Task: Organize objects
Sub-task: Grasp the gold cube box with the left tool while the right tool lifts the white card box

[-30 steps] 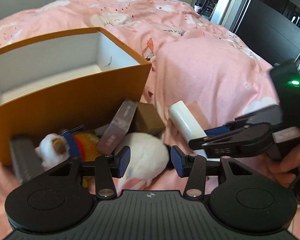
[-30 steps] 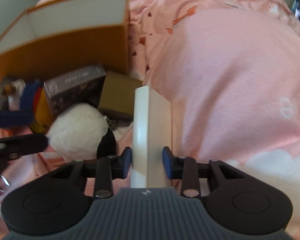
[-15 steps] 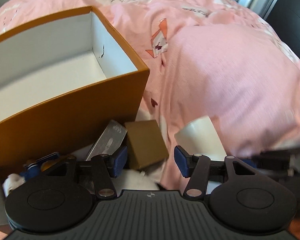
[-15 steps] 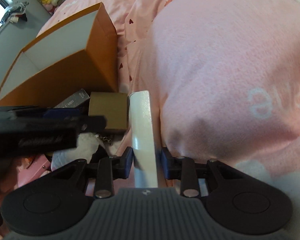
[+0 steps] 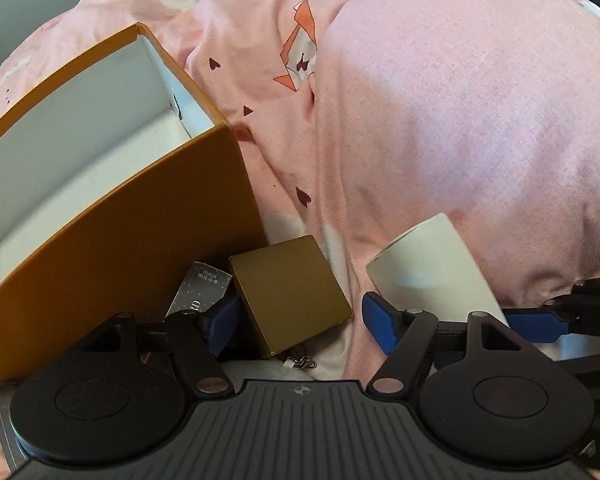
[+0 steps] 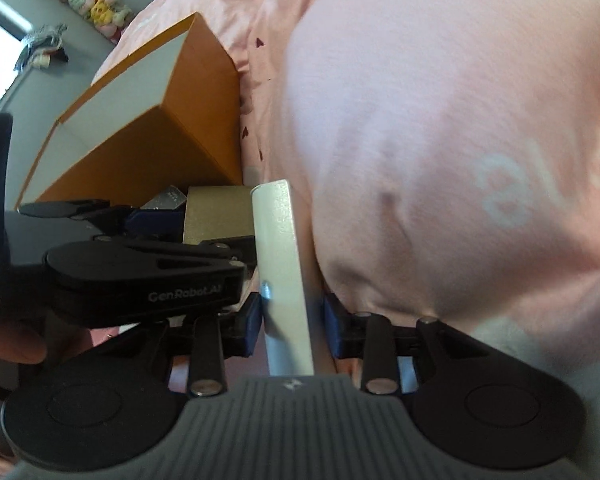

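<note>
A small gold box (image 5: 288, 292) lies on the pink bedding just in front of the orange box (image 5: 120, 240). My left gripper (image 5: 300, 328) hangs over it, jaws opening; the gold box sits between the blue pads without being pressed. A silver-grey card box (image 5: 200, 292) leans against the orange box beside the left pad. To the right, a long white tube (image 6: 280, 248) is clamped in my right gripper (image 6: 290, 324). Its far end (image 5: 424, 264) shows in the left wrist view.
The orange box has a bare white inside (image 5: 80, 152). A big fold of pink quilt (image 5: 460, 120) bulges right behind the tube. A small metal keyring (image 5: 300, 361) lies under the gold box. A hand (image 6: 12, 344) holds the left gripper's handle.
The left gripper has moved forward and tipped down, off the white plush toy and onto the gold box, with its jaws spreading wider. The right gripper rolled a little, still holding the tube.
</note>
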`<action>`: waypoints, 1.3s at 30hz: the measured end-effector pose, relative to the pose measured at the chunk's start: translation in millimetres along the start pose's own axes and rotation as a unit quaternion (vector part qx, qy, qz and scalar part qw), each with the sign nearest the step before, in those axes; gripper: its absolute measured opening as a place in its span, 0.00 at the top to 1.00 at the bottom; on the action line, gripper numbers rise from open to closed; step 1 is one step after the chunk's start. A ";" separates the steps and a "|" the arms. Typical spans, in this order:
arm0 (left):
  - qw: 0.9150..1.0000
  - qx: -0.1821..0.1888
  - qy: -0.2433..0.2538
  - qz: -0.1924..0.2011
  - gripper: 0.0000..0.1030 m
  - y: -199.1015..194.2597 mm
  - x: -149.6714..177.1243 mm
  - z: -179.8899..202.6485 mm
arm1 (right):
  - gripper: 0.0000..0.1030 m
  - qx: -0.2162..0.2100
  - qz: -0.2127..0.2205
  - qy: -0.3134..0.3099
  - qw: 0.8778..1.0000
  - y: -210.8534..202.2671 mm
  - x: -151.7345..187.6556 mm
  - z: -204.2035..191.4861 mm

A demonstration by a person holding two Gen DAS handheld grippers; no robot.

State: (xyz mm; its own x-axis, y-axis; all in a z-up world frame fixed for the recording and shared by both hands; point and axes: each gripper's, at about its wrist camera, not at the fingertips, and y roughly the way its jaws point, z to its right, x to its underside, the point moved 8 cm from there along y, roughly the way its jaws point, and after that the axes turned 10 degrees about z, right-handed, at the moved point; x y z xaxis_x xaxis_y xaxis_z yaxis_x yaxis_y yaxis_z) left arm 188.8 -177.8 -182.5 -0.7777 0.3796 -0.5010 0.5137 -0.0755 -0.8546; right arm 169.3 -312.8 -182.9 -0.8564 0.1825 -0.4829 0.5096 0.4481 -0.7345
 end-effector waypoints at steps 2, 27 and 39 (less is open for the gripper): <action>0.999 0.001 0.039 -0.001 0.21 0.2 3.9 3.6 | 0.69 -0.005 0.004 0.022 1.000 -4.8 0.2 6.0; 0.995 -0.041 0.059 0.069 0.26 -6.2 16.9 7.7 | 0.69 -0.028 0.001 0.058 0.998 -13.6 2.2 17.7; 0.979 0.046 -0.060 0.191 0.28 -97.3 -3.7 -22.6 | 0.71 -0.021 0.058 0.021 0.998 -48.8 -21.2 -14.4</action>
State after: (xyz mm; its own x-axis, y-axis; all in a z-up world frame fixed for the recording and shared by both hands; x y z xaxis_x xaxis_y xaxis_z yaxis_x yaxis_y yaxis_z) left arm 149.9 -151.1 -94.4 -0.5757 0.1968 -0.7936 0.7442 -0.2759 -0.6083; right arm 161.4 -325.9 -129.9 -0.7951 0.2707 -0.5427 0.6022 0.4580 -0.6538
